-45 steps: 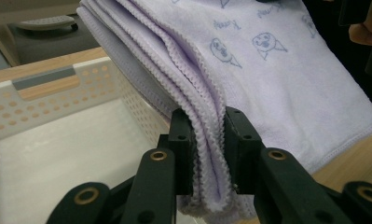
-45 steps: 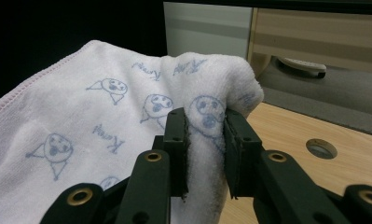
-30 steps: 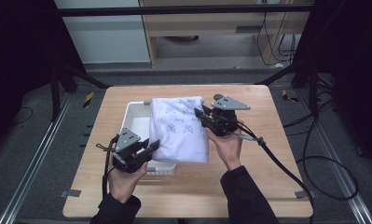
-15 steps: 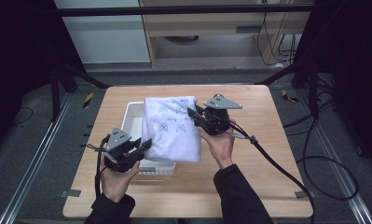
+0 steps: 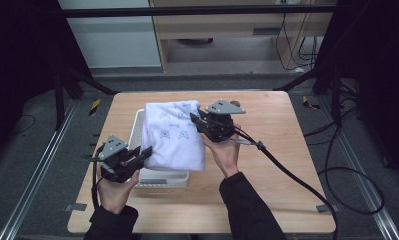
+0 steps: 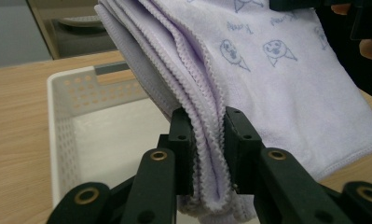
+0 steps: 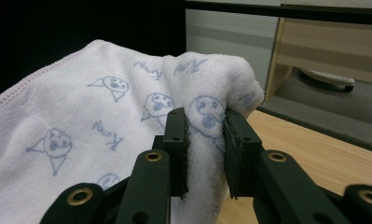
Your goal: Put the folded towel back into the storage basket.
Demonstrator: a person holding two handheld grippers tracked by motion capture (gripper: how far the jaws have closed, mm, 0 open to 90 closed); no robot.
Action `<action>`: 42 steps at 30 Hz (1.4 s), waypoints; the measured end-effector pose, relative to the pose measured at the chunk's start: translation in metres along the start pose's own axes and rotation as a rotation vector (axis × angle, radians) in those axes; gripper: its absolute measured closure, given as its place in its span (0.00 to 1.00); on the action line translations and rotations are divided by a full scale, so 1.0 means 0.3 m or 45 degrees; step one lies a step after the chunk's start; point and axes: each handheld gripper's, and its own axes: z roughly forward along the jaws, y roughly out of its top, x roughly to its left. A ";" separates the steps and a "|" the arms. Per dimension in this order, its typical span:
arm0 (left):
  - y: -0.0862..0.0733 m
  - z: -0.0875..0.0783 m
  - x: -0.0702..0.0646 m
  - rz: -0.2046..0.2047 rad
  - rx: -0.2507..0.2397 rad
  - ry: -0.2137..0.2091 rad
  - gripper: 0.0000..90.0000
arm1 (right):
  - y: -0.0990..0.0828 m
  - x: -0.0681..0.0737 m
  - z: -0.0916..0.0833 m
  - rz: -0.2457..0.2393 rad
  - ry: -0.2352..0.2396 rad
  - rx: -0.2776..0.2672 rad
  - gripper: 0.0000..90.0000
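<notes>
Two tongs (image 5: 146, 151) (image 5: 193, 119), one towel (image 5: 172, 137), one basket (image 5: 137, 127).

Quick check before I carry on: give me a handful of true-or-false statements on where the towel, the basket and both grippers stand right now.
1. The left gripper is shut on the folded towel. True.
2. The towel lies flat at the bottom of the white basket. False: it is held up above the basket, stretched between both grippers.
3. The right gripper pinches a bunched part of the towel between its fingers. True.
4. The towel is plain, with no print. False: it bears small blue cartoon faces and writing.
5. The basket stands on the floor beside the table. False: it stands on the wooden table.
</notes>
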 end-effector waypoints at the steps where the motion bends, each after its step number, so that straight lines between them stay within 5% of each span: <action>1: -0.001 -0.005 0.008 -0.003 -0.001 0.005 0.82 | 0.000 0.000 0.000 0.000 0.000 0.000 0.81; 23: -0.040 -0.002 0.148 -0.078 0.039 0.097 0.82 | 0.011 0.083 0.183 -0.022 0.026 0.027 0.81; 42: -0.082 0.062 0.197 -0.091 0.113 0.146 0.82 | -0.055 0.073 0.280 0.003 0.018 0.104 0.81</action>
